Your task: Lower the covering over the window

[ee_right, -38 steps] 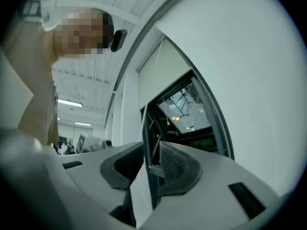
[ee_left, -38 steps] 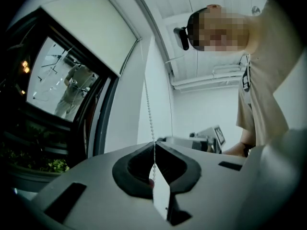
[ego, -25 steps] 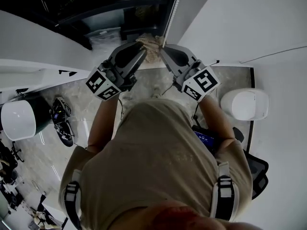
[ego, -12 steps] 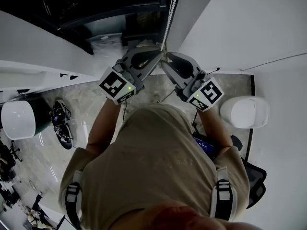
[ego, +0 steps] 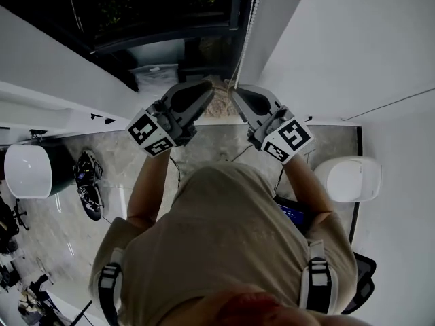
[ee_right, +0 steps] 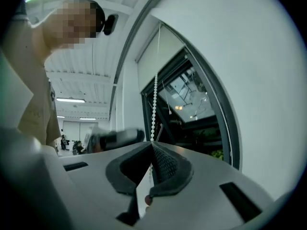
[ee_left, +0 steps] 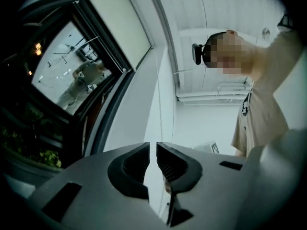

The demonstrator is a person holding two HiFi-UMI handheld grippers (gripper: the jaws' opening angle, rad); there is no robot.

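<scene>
Left tongs (ee_left: 153,144) have just eased slightly apart, empty; right tongs (ee_right: 152,144) clamp bead chain (ee_right: 154,104) running up at twelve o'clock.

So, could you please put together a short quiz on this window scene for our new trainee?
1. True or false: the right gripper has its fingers shut on the bead chain.
2. In the right gripper view, how much of the glass does the blind cover? A) all of it; B) only the upper part; C) none of it.
3. What green things show low down beyond that glass in the left gripper view?
Key: 1 true; 2 B; 3 plants.
</scene>
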